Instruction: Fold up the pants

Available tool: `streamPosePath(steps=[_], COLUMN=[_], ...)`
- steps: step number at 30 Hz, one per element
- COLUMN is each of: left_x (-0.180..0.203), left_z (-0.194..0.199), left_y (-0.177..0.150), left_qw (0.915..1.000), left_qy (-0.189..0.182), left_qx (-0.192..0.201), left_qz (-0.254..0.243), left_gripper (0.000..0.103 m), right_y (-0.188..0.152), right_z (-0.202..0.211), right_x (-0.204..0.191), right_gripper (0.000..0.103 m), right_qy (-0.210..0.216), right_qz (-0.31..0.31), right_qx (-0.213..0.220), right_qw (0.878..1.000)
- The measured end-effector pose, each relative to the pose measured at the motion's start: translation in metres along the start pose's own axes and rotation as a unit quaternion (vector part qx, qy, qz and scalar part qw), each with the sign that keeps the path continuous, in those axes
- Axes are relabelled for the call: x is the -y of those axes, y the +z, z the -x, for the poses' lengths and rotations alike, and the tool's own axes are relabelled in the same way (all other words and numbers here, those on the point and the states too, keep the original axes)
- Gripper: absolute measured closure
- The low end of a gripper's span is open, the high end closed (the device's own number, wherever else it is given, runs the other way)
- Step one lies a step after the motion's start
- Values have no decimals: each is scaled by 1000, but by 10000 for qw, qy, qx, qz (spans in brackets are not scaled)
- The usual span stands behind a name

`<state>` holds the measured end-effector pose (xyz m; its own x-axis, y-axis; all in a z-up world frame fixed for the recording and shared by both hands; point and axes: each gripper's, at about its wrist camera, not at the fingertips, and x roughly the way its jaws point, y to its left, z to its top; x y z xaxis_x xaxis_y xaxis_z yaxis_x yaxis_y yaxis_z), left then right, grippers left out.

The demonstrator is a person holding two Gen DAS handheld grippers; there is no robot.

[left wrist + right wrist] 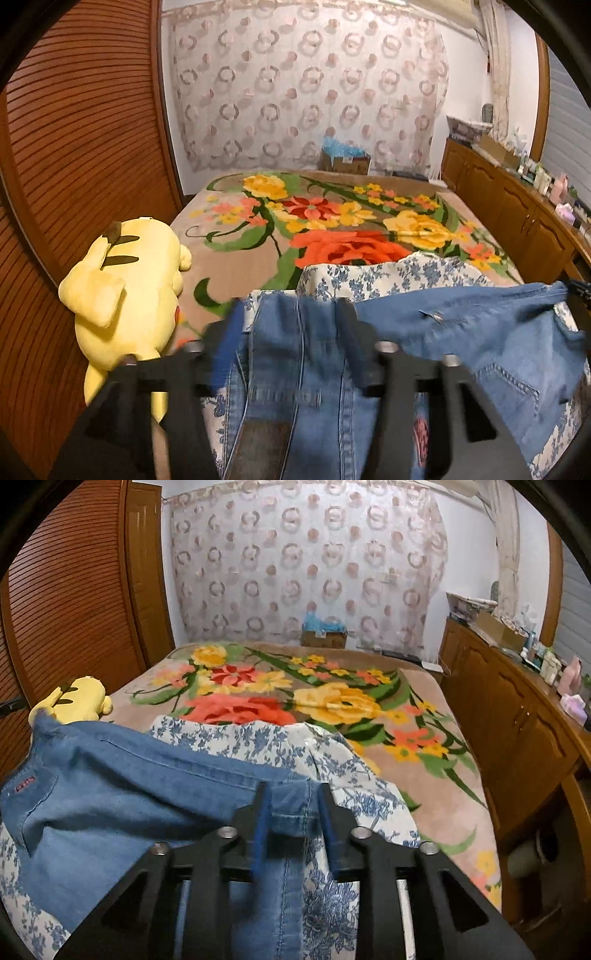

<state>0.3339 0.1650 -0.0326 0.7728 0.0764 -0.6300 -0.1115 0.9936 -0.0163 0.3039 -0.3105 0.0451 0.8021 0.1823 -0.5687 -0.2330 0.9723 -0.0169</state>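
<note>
Denim fills the space right under both my cameras: the pants (461, 332) lie spread across a blue-and-white flowered cloth (388, 273) at the near end of the bed (236, 266).

My left tongs (291, 325) stand fairly wide, their black fingers (349, 332) either side of a bunched length of the jeans by the waistband. The fabric runs between them, but I see a gap at each side and the pads do not press on it.

My right tongs (291, 805) are narrower, with a seamed edge of the pants (155, 794) between the blue pads. The opening looks a little wider than the cloth, so I read this as a loose straddle and no firm grip, though blur makes the contact hard to judge.

From the right view the jeans stretch away to the left, a back pocket with a small red tab near that edge. From the left view they stretch to the right, up to a raised corner at the frame's edge.

Just left of the pants a yellow plush toy (125, 288) lies on its side on the floral blanket. Beyond the bed a cardboard box (345, 162) sits below a circle-patterned curtain (306, 85). Along the right wall runs a wooden cabinet (517, 716) crowded with small items.
</note>
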Motion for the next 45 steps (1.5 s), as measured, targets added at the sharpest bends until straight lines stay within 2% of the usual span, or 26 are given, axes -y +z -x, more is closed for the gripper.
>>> streamPosePath(steps=[1, 3, 6, 18, 24, 30, 38, 45], left_x=[-1, -3, -2, 7, 4, -8, -19, -23], left_z=[2, 11, 17, 36, 39, 45, 46, 34], left_y=[-1, -6, -18, -87, -112, -126, -132, -133], left_qw=[10000, 10000, 10000, 9984, 9971, 9968, 9966, 9962], left_qy=[2, 2, -21, -246, -206, -128, -118, -172], left_qx=[6, 29, -31, -482, -704, -786, -821, -853], left_qz=[1, -16, -68, -164, -194, -75, 18, 74], left_gripper=[37, 34, 32, 31, 31, 31, 31, 31], right_y=[3, 3, -6, -45, -61, -61, -80, -70], right_z=[5, 10, 17, 52, 53, 60, 68, 51], right_x=[1, 1, 0, 13, 16, 11, 5, 2], right_gripper=[67, 60, 59, 53, 52, 52, 52, 52], right_qy=[5, -52, -15, 130, 262, 516, 485, 516], right_qz=[-19, -2, 21, -395, -604, -742, -412, -299], right_qx=[-11, -22, -67, -292, -618, -545, -559, -610], right_qw=[10000, 10000, 10000, 9987, 9959, 9944, 9964, 9964])
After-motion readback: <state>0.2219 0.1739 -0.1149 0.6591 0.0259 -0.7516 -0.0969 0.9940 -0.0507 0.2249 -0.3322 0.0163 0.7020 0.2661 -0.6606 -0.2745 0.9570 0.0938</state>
